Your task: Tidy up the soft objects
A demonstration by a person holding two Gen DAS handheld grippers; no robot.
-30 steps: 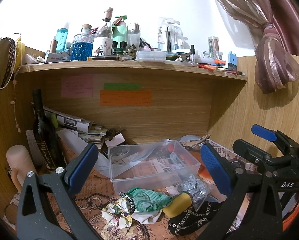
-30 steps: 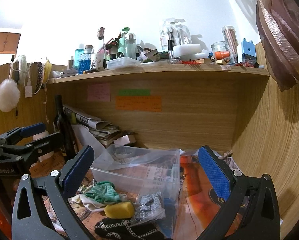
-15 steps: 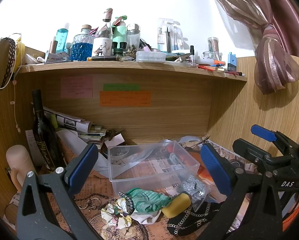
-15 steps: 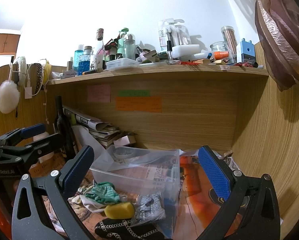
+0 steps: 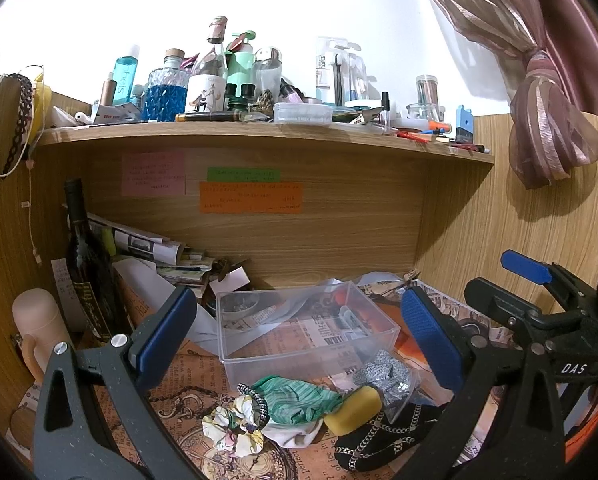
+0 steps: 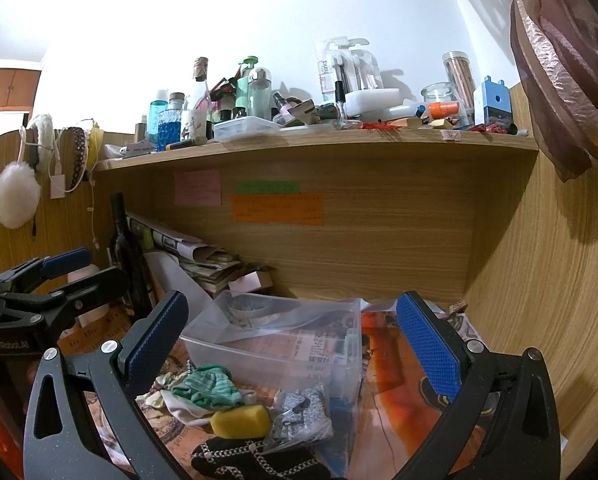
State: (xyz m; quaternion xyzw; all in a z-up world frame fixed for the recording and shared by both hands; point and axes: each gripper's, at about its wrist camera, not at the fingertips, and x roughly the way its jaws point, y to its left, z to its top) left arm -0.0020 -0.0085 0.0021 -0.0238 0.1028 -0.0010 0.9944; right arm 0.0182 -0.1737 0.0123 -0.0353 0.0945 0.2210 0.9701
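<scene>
A clear plastic box (image 5: pixel 307 332) stands empty on the desk under the shelf; it also shows in the right wrist view (image 6: pixel 275 344). In front of it lie soft items: a green striped cloth (image 5: pixel 299 398), a floral scrunchie (image 5: pixel 231 428), a yellow sponge (image 5: pixel 353 404), a silver sequin bag (image 5: pixel 387 376) and a black chain-pattern piece (image 5: pixel 379 436). My left gripper (image 5: pixel 299 340) is open and empty above them. My right gripper (image 6: pixel 291 344) is open and empty above the sponge (image 6: pixel 241 420) and green cloth (image 6: pixel 207 388).
A dark wine bottle (image 5: pixel 85 264) and stacked papers (image 5: pixel 151 248) stand at the back left. A beige cylinder (image 5: pixel 39 332) is at the far left. The shelf (image 5: pixel 259 132) above carries many bottles. Wooden walls close in left and right.
</scene>
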